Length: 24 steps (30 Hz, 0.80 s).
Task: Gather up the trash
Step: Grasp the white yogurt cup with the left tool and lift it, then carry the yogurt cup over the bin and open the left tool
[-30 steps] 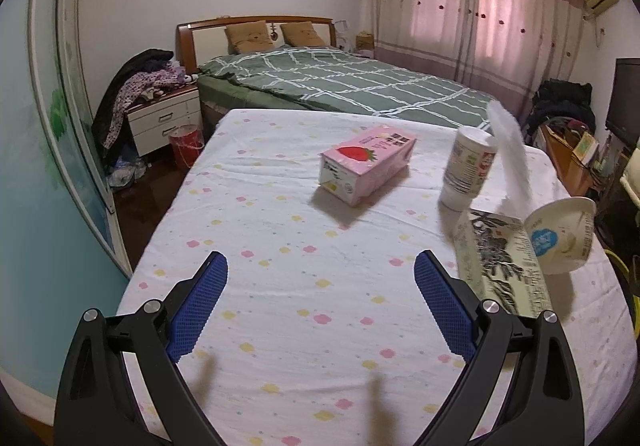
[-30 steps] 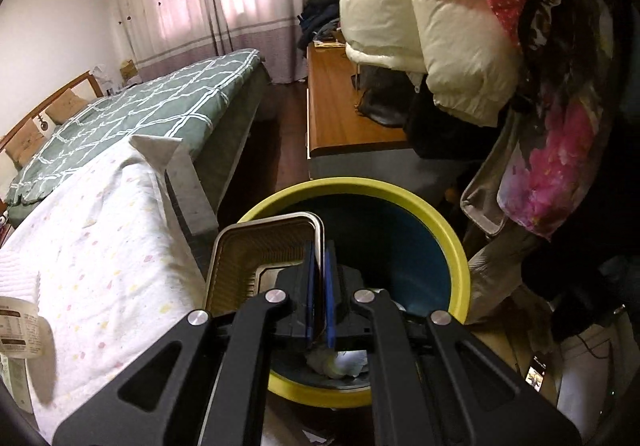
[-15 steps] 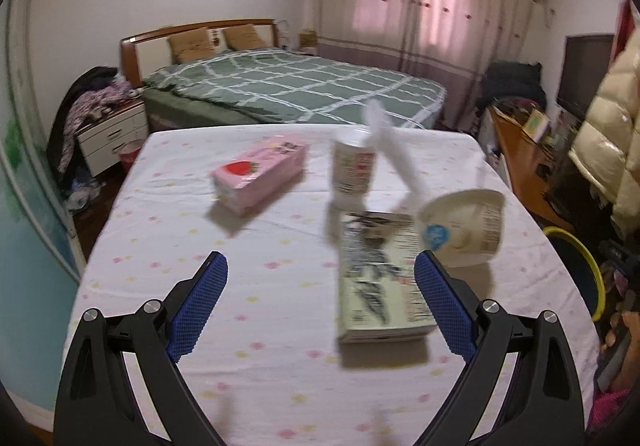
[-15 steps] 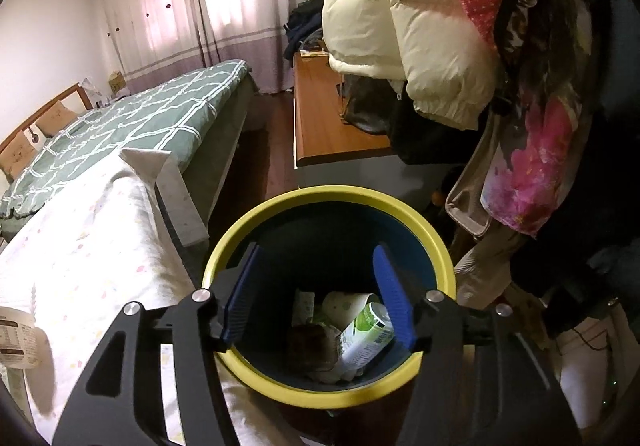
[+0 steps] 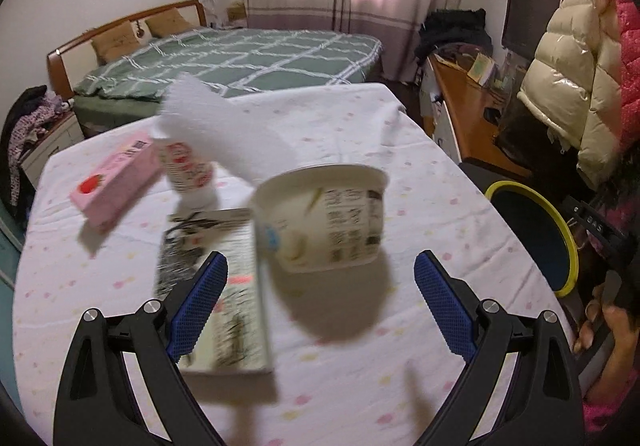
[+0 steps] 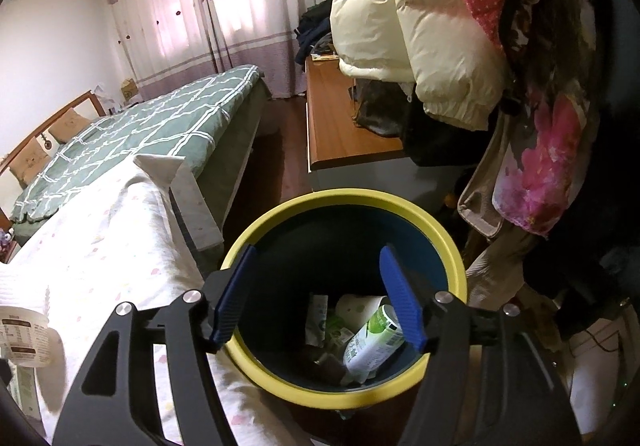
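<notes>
My left gripper point(image 5: 320, 298) is open just short of a white paper tub point(image 5: 324, 217) that lies on its side on the dotted tablecloth point(image 5: 420, 181). A paperback point(image 5: 216, 286) lies under my left finger. A pink strawberry carton point(image 5: 114, 181) and a white cup point(image 5: 186, 173) sit further back. My right gripper point(image 6: 318, 298) is open above the yellow-rimmed blue bin point(image 6: 440, 242), empty. Cartons and wrappers point(image 6: 360, 334) lie at the bin's bottom. The bin also shows in the left wrist view point(image 5: 568, 246), right of the table.
A white tissue or paper sheet point(image 5: 224, 129) stands up behind the tub. A green checked bed point(image 5: 240, 57) is beyond the table. A wooden desk point(image 6: 344, 125) and hanging coats point(image 6: 420, 25) crowd the bin's far side.
My left gripper swung right and closed in on the tub. My right gripper opened over the bin and the plastic tray it held is gone from view.
</notes>
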Each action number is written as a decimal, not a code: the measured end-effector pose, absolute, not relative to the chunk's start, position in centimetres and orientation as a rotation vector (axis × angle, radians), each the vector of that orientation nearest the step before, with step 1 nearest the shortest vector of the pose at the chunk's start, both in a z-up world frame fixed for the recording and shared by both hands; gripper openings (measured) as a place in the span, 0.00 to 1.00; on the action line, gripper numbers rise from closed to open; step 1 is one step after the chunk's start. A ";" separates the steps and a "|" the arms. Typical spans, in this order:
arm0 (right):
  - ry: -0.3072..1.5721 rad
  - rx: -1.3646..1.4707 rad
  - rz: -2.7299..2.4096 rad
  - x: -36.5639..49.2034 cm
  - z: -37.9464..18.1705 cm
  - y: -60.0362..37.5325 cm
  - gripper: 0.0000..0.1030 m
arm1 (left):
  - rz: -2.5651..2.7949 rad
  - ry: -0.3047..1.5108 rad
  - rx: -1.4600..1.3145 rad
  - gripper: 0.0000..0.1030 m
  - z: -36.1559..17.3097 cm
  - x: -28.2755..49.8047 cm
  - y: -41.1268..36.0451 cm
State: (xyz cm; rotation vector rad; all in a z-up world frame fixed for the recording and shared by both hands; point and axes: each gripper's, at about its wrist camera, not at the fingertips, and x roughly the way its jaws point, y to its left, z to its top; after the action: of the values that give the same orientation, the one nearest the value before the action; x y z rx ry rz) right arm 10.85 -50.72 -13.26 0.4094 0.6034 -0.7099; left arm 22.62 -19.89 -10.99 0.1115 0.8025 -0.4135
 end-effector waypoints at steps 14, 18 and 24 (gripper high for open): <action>0.602 0.462 -0.664 10.9 -13.6 -51.3 0.62 | -0.380 0.883 0.129 0.80 -12.8 26.8 -22.7; 0.600 0.471 -0.654 10.9 -13.7 -51.4 0.62 | -0.374 0.885 0.147 0.78 -13.2 27.3 -23.3; 0.594 0.484 -0.647 10.7 -13.7 -51.6 0.62 | -0.392 0.879 0.142 0.77 -13.1 27.2 -23.5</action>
State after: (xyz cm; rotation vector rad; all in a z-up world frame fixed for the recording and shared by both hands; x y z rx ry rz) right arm 10.72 -51.59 -13.70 0.4843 0.5937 -0.6466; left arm 27.17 -23.48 -13.06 0.1422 0.8791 -0.3924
